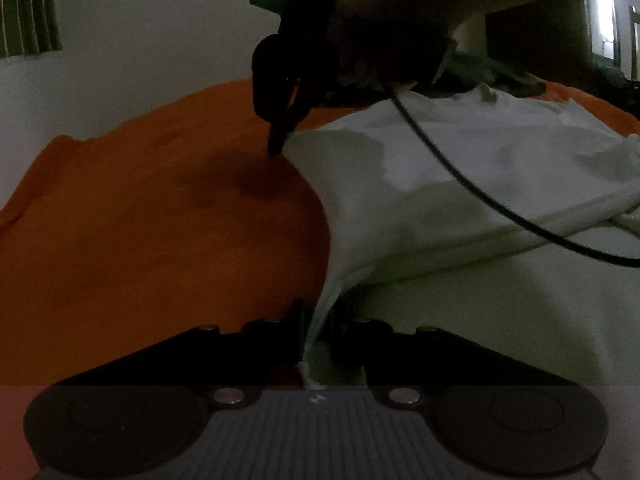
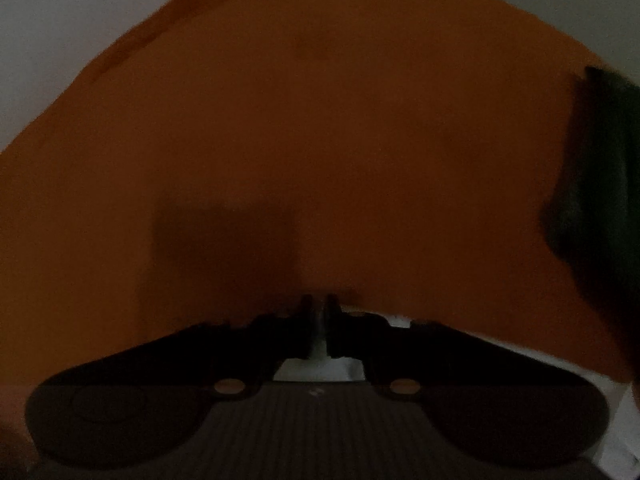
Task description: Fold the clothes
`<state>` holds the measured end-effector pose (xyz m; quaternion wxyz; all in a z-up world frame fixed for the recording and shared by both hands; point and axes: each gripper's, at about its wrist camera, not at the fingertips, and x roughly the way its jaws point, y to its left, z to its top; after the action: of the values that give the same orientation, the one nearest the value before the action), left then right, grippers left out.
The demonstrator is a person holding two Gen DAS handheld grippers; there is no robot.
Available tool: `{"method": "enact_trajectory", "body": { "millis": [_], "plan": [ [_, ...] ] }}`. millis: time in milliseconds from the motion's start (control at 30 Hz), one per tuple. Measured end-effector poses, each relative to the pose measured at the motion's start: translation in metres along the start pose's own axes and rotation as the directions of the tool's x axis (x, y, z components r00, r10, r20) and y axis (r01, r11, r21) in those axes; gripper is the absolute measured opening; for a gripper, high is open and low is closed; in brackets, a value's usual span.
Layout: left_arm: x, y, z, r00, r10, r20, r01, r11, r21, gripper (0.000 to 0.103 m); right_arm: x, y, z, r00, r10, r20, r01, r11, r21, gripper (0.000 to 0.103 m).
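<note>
A white garment [image 1: 460, 168] lies on an orange sheet [image 1: 160, 220], with a fold across its right part. My left gripper [image 1: 318, 320] is shut on the garment's near left edge, and the cloth rises in a strip between its fingers. Further back, a hand holds my right gripper [image 1: 276, 148], which points down and pinches the garment's far left corner. In the right wrist view the right gripper [image 2: 319, 308] is shut on a thin strip of the white garment [image 2: 319, 336], over the orange sheet [image 2: 320, 120].
A black cable [image 1: 480, 196] trails from the right gripper across the garment. Dark clothing [image 1: 492, 72] lies behind the garment, and a dark green cloth [image 2: 592, 168] sits at the right edge of the right wrist view. A pale wall [image 1: 160, 40] stands behind the sheet.
</note>
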<state>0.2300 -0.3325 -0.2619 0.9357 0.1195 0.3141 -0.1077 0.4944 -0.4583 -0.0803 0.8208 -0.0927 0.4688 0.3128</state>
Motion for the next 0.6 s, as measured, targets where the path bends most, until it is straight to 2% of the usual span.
{"method": "enact_trajectory", "body": {
  "millis": [100, 133, 200, 233, 267, 333, 433, 533, 567, 600],
  "plan": [
    [-0.005, 0.0, -0.002, 1.0, 0.009, -0.007, -0.009, 1.0, 0.012, 0.014, 0.004, 0.003, -0.001, 0.995, -0.073, 0.069, 0.071, 0.997, 0.023, 0.006],
    [-0.004, 0.0, 0.0, 1.0, 0.011, -0.011, -0.011, 1.0, 0.017, 0.015, 0.01, 0.004, -0.007, 0.997, -0.061, 0.051, 0.059, 0.998, 0.035, 0.008],
    [-0.008, 0.0, 0.005, 1.0, 0.018, -0.016, -0.017, 0.999, 0.03, 0.02, -0.005, -0.003, -0.012, 0.998, -0.032, 0.049, 0.029, 0.998, 0.058, 0.008],
    [-0.016, 0.005, 0.005, 1.0, 0.019, -0.011, -0.018, 0.999, 0.035, 0.022, -0.019, -0.012, -0.011, 0.997, -0.019, 0.074, 0.015, 0.998, 0.058, 0.011],
    [-0.021, 0.009, 0.01, 1.0, 0.013, -0.005, -0.013, 0.999, 0.033, 0.024, -0.038, -0.017, -0.026, 0.993, -0.002, 0.115, -0.004, 0.999, 0.051, 0.018],
    [-0.031, 0.019, 0.021, 1.0, -0.003, 0.009, 0.002, 1.0, 0.029, 0.02, -0.077, -0.02, -0.051, 0.987, -0.015, 0.157, 0.01, 0.999, 0.036, 0.024],
    [-0.046, 0.03, 0.052, 0.997, -0.041, 0.064, 0.042, 0.999, -0.014, 0.018, -0.142, -0.038, -0.109, 0.974, -0.067, 0.218, 0.059, 0.997, 0.045, 0.024],
    [-0.045, 0.023, 0.091, 0.979, -0.176, 0.103, 0.185, 0.978, -0.096, 0.02, -0.197, -0.038, -0.185, 0.947, -0.139, 0.289, 0.092, 0.981, 0.17, 0.024],
    [-0.042, 0.018, 0.104, 0.968, -0.22, 0.119, 0.233, 0.966, -0.111, 0.028, -0.212, -0.041, -0.213, 0.935, -0.177, 0.308, 0.112, 0.97, 0.217, 0.024],
    [-0.035, 0.004, 0.116, 0.961, -0.243, 0.135, 0.256, 0.962, -0.091, 0.045, -0.219, -0.036, -0.237, 0.914, -0.236, 0.33, 0.156, 0.955, 0.251, 0.024]
  ]
}}
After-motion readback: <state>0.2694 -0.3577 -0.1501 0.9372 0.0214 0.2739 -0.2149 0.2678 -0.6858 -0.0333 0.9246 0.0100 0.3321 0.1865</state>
